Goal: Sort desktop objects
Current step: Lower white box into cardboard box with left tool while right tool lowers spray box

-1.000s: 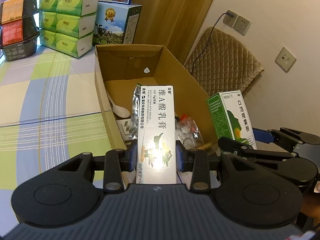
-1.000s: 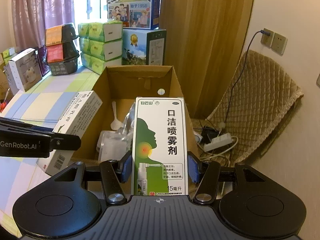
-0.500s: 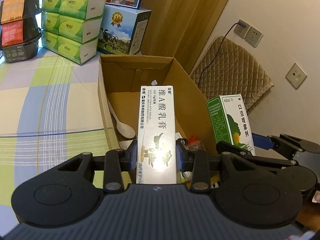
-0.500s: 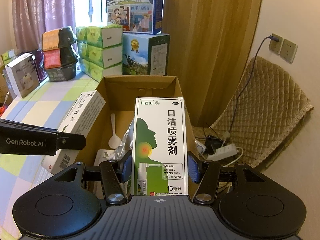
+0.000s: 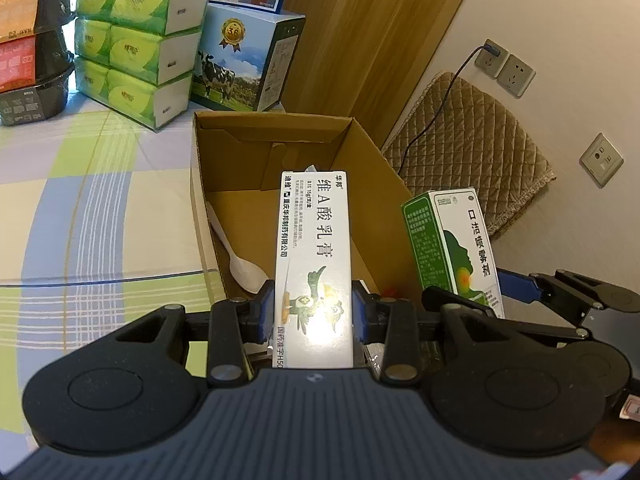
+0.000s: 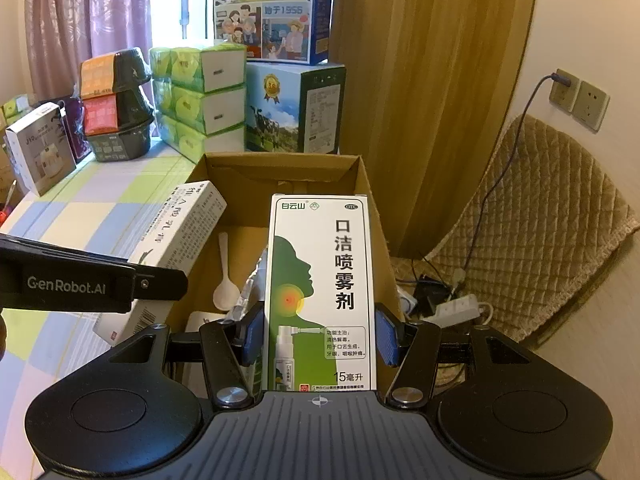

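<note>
The left tongs [image 5: 313, 312] clamp a tall white printed carton [image 5: 314, 256]; the right tongs [image 6: 320, 340] clamp a green-and-white spray carton [image 6: 320, 280]. Ahead, the open brown cardboard box [image 5: 276, 128] holds a white plastic spoon [image 5: 240, 260].

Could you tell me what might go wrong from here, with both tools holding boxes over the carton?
1. The left tool and right tool sit close together, so the white cream box and green spray box could bump on the way down.
2. The cardboard carton already holds a white spoon and a foil packet; a dropped box may land tilted on them.
3. The spray box hangs near the carton's right wall and could catch it.
</note>
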Demonstrator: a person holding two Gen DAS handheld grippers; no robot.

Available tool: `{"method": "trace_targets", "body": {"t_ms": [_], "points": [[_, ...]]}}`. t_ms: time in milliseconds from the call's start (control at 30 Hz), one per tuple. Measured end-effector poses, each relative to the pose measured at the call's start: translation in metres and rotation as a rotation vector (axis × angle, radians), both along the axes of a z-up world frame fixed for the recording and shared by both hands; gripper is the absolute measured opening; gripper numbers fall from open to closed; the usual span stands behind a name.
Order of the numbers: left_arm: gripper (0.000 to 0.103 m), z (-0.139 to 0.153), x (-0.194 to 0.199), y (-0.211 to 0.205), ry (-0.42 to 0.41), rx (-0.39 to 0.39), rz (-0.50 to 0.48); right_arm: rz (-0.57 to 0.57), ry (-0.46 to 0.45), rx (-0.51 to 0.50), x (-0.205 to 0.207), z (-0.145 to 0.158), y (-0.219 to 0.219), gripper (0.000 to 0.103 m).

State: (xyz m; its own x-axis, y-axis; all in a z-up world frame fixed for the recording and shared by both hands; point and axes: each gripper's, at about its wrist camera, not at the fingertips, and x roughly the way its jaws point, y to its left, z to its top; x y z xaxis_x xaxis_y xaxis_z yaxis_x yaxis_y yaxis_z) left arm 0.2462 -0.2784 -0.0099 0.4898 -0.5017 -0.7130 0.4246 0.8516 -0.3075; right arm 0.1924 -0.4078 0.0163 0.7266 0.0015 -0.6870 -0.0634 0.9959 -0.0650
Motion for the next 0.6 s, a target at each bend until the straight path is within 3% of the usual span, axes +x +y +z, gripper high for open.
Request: {"method": "trace_targets", "body": {"t_ms": [600], "points": [[0.033, -0.003, 0.013, -0.007, 0.006, -0.010, 0.005, -0.003, -0.002, -0.005, 0.013, -0.002, -0.003, 0.052]]}}
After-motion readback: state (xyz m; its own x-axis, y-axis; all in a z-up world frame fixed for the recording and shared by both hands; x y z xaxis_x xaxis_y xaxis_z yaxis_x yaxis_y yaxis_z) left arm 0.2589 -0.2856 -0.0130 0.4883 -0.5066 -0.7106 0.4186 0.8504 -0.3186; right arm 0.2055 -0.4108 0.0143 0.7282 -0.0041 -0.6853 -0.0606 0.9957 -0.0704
